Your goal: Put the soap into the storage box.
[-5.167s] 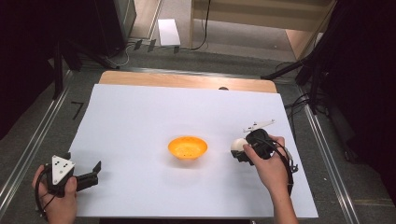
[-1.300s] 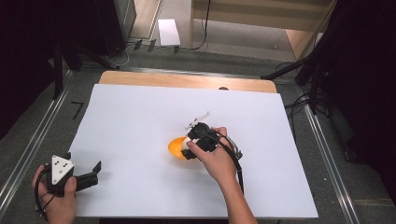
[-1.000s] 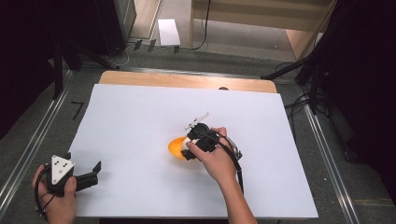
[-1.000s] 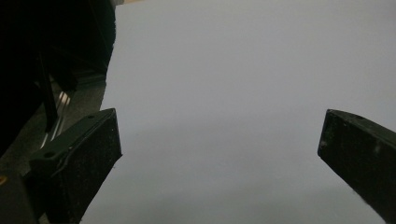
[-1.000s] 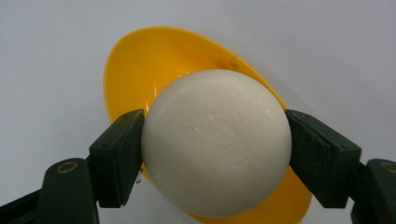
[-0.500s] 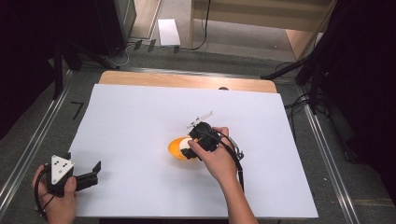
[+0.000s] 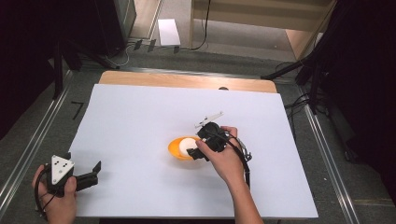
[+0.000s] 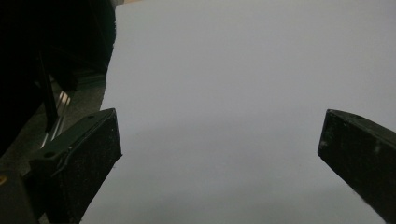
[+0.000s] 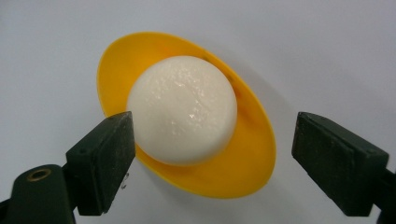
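A white sheet (image 7: pixel 140 121) covers nearly the whole table, leaving a strip of bare wooden tabletop (image 7: pixel 187 80) along the 12 o'clock edge. Metal rails run along the grey floor at 9 o'clock (image 7: pixel 28 154) and 3 o'clock (image 7: pixel 327 158). A black tape mark (image 7: pixel 77 109) lies at 10 o'clock. Beyond the table at 12 o'clock lies a flat white box (image 7: pixel 168 31), with a black cable (image 7: pixel 204 28) just beside it, and black stand legs (image 7: pixel 299 70) reach in at 2 o'clock.
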`<state>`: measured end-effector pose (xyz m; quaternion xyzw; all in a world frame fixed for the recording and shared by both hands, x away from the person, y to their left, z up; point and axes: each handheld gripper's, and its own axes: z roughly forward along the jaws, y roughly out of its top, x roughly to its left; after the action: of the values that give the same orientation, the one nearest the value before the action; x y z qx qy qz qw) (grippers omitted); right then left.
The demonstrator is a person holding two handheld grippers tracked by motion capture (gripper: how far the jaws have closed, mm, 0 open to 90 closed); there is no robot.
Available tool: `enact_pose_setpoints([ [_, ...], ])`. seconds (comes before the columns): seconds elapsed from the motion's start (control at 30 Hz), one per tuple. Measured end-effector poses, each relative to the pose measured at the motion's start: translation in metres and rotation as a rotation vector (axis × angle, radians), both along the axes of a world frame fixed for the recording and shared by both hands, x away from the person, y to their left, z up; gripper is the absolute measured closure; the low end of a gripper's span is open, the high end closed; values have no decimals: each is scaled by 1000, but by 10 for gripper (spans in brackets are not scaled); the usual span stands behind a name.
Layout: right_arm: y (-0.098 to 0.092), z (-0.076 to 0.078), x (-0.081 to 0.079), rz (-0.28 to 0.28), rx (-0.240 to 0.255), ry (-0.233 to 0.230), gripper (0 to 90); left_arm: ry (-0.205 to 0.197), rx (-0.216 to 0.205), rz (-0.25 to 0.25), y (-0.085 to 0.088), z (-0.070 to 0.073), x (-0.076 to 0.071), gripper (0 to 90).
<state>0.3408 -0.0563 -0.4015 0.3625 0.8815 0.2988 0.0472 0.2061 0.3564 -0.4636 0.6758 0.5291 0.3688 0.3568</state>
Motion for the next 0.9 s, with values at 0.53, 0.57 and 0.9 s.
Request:
enact_pose_setpoints([
  [0.53, -28, -2, -4, -47, 8, -4, 134, 1, 5, -1, 0, 0, 0, 0],
  [0.57, -29, -2, -4, -54, 9, -4, 134, 1, 5, -1, 0, 0, 0, 0],
  [0.9, -52, -3, -6, -86, 16, -13, 134, 0, 8, 0, 0, 0, 0, 0],
])
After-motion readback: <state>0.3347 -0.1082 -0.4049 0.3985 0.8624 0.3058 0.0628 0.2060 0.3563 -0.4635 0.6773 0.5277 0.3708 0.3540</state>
